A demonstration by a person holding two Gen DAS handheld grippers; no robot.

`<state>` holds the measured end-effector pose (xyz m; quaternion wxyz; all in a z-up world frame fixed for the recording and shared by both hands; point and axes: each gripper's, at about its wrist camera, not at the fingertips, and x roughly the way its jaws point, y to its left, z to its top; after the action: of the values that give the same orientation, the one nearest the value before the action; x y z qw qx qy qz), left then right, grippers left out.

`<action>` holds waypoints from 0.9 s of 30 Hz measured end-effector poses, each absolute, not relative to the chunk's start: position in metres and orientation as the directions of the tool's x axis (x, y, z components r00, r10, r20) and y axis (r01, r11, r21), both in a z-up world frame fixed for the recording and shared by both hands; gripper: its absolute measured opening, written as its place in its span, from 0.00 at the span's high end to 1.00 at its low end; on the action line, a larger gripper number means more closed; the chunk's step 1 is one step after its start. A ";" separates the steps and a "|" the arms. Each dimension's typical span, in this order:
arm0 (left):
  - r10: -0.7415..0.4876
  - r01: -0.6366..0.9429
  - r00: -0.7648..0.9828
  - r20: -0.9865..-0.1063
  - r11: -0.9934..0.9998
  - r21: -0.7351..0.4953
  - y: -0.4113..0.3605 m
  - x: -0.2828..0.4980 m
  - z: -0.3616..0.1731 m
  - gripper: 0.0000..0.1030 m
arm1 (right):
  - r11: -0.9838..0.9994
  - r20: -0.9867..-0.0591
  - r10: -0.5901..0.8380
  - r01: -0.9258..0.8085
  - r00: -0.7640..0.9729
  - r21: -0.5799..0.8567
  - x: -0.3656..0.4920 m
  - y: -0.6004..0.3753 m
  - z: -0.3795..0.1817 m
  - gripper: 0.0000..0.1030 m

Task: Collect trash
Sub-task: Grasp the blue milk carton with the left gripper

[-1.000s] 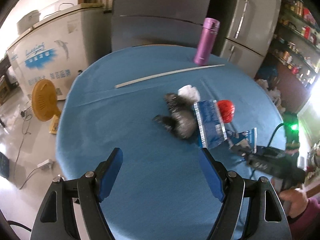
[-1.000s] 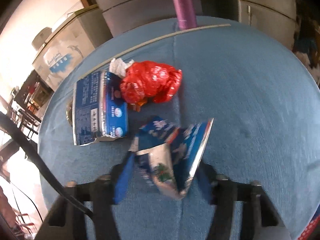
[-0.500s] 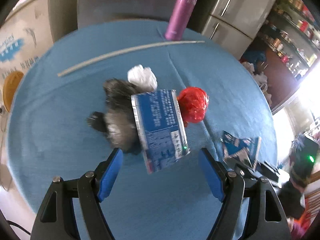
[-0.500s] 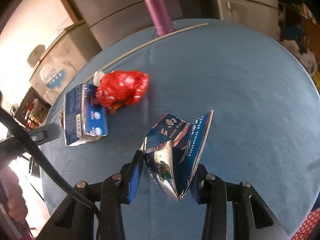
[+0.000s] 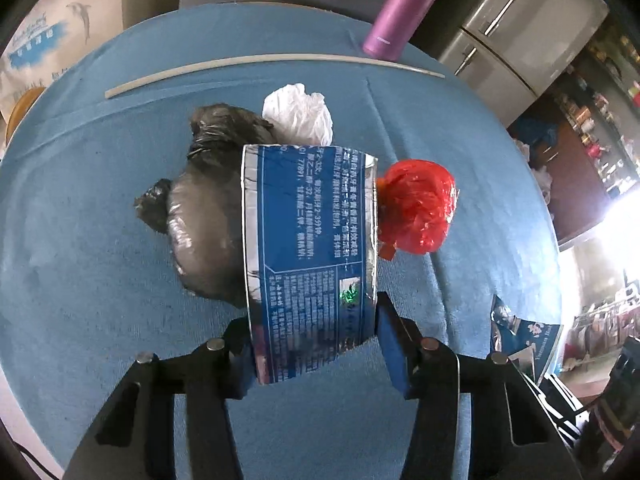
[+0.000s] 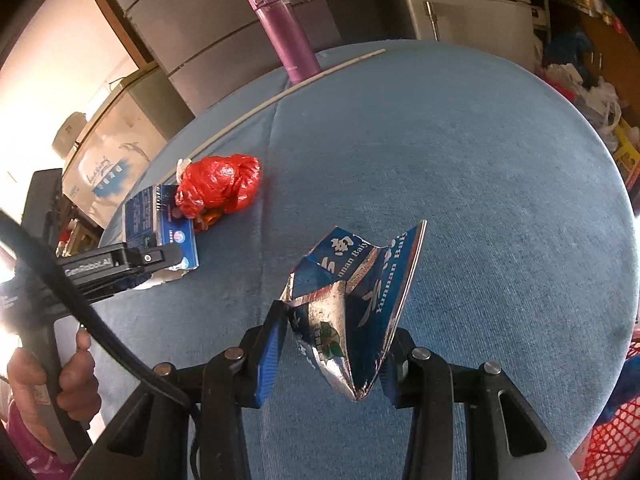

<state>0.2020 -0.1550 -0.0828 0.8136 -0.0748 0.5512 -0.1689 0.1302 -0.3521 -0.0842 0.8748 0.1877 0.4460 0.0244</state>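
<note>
My left gripper (image 5: 314, 344), its blue pads closed against the two side edges of a flat blue foil packet (image 5: 310, 252) with silver borders and white print, holds that packet's near end; the packet extends straight ahead of the tips. Beyond it and to the left lies a glossy crumpled black plastic bag (image 5: 204, 208), ahead a wadded white tissue (image 5: 298, 114), to the right a crinkled red plastic bag (image 5: 418, 206), all on the blue cloth-covered round table (image 5: 88, 280). My right gripper (image 6: 334, 354) pinches a creased, folded blue-and-silver foil wrapper (image 6: 356, 300) between its pads, standing up from the fingertips. At the table's far edge stand a purple flask (image 6: 284, 34) and a thin pale strip (image 5: 256, 66).
</note>
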 end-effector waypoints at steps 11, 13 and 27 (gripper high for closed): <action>-0.387 0.244 0.342 -0.857 0.917 -0.317 -0.133 0.156 -0.065 0.50 | 0.923 -0.755 0.224 0.114 0.617 0.368 0.110 -0.358 -0.079 0.58; -0.388 0.263 0.342 -0.856 0.914 -0.310 -0.129 0.143 -0.062 0.50 | 0.923 -0.751 0.227 0.110 0.620 0.370 0.107 -0.357 -0.077 0.58; -0.329 0.415 0.411 -0.850 0.898 -0.147 -0.148 0.078 -0.038 0.50 | 0.942 -0.718 0.198 0.072 0.667 0.327 0.077 -0.350 -0.054 0.58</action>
<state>0.0779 -0.1479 -0.0379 0.8388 0.0435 0.4954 -0.2218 0.0772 -0.3500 -0.0537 0.8977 0.1664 0.4065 0.0352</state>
